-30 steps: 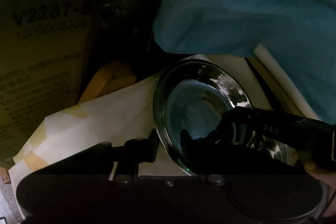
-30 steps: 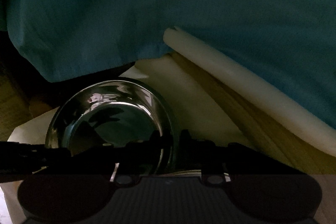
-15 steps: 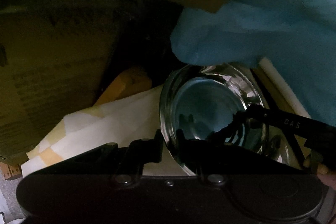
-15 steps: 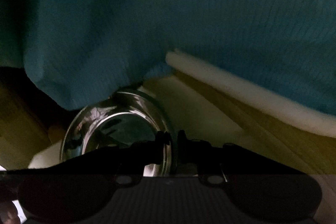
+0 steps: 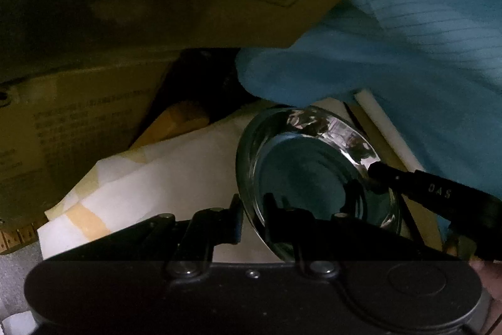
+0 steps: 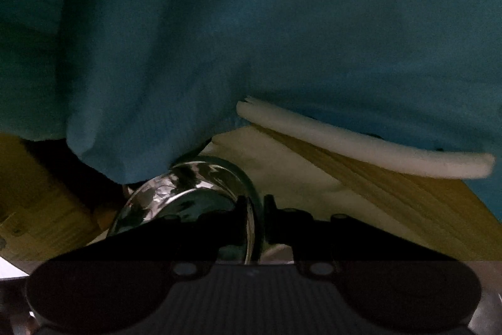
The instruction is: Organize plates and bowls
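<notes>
A shiny steel bowl (image 5: 307, 171) is held tilted on its edge, its hollow facing the left wrist camera. My left gripper (image 5: 253, 209) is shut on its near left rim. My right gripper (image 6: 255, 211) is shut on the opposite rim of the same bowl (image 6: 188, 187); its black finger (image 5: 417, 187) shows at the bowl's right side in the left wrist view. The scene is dark.
A white and yellow checked cloth (image 5: 150, 187) lies under the bowl. Cardboard boxes (image 5: 78, 121) stand left and above. The person's blue garment (image 6: 251, 36) hangs close over the bowl. A white foam strip (image 6: 360, 146) edges a wooden surface (image 6: 392, 197).
Both grippers have carried the bowl up and closer to the blue garment, which now covers more of both views. The bowl has tilted further. Both grips are unchanged.
</notes>
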